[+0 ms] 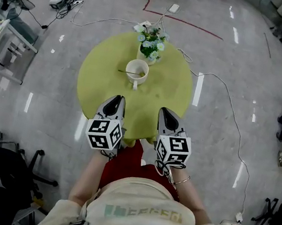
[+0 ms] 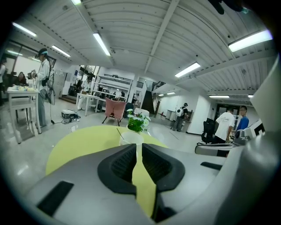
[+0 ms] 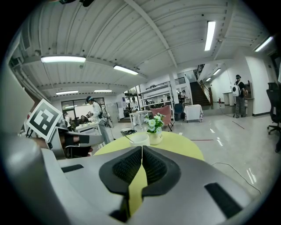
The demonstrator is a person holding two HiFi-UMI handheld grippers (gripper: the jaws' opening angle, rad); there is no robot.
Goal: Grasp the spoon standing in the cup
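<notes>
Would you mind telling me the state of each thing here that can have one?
left tool: shut, empty, over the table's near part.
right tool: shut, empty, over the table's near part.
cup: upright on the table, handle toward the person.
spoon: in the cup, handle leaning over its left rim, ungrasped.
flower vase: upright, behind the cup.
</notes>
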